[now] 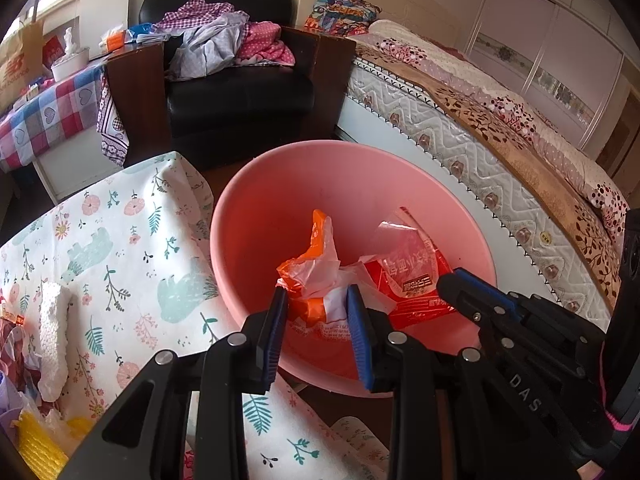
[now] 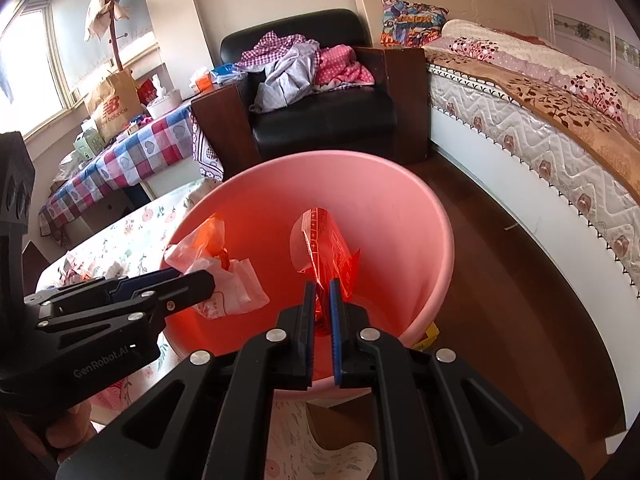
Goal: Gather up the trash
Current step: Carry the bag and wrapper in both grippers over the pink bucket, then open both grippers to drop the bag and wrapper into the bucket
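While over bin (image 1: 460, 208), both tools loaded.

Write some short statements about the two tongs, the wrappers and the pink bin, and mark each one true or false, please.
1. The left tongs grip an orange and white wrapper over the pink bin. True.
2. The right tongs are wide open and hold nothing. False: they are closed on a red wrapper.
3. The bin stands on the bed. False: it stands beside the flowered tablecloth, between that and the bed.
4. Clothes lie piled on the black armchair. True.
5. A white foam piece lies on the flowered tablecloth. True.
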The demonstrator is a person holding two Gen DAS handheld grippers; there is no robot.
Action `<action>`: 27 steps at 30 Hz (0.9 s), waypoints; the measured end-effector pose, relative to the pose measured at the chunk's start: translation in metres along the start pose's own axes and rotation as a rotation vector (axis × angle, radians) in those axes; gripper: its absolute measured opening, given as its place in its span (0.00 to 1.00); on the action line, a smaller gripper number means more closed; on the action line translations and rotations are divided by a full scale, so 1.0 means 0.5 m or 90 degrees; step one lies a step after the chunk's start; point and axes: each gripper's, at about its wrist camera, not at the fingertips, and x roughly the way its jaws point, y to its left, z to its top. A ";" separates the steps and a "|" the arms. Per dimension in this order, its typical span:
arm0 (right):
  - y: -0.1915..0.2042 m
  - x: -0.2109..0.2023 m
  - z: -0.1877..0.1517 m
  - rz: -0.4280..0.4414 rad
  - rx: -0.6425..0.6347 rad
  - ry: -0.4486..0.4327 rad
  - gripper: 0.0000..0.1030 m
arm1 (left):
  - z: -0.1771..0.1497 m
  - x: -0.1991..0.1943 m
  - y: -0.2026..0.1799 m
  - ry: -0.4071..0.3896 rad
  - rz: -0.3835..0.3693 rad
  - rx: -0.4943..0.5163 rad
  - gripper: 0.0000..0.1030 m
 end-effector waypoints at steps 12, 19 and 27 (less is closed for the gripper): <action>0.001 0.013 -0.002 -0.015 -0.006 0.012 0.07 | 0.003 0.005 -0.006 -0.002 -0.001 0.000 0.32; -0.006 0.009 -0.002 -0.020 0.007 0.016 0.07 | 0.001 -0.002 -0.003 -0.006 -0.016 -0.017 0.36; -0.003 0.000 0.000 -0.028 0.001 0.015 0.30 | 0.002 -0.042 -0.010 -0.042 -0.032 -0.017 0.45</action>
